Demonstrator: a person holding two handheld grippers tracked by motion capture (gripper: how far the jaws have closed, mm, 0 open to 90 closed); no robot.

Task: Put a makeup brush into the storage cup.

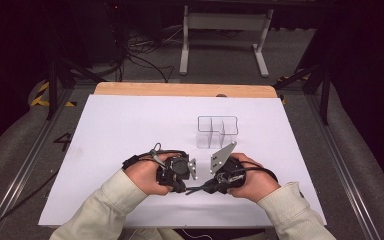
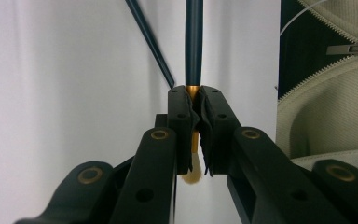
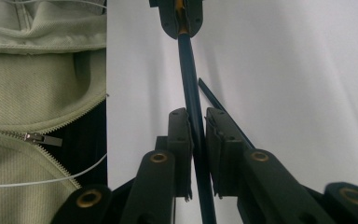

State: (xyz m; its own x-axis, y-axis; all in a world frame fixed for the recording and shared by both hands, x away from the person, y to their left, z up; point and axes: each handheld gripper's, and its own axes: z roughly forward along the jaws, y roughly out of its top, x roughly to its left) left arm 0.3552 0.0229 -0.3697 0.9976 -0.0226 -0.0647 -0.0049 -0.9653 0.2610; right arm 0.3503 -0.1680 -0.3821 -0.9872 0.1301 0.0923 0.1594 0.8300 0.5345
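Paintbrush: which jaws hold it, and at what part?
Both. The left gripper clamps the paintbrush at its gold ferrule by the bristles; the right gripper clamps its dark handle.

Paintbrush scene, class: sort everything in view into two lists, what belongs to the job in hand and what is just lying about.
In the job: paintbrush, left gripper, right gripper.
Lying about: second dark stick on the table, clear divided box, white table, metal frame behind.

a slim dark-handled brush (image 2: 194, 46) with gold ferrule and pale bristles, held level above the table.

A clear divided box (image 1: 217, 131) on a white table (image 1: 120, 130).
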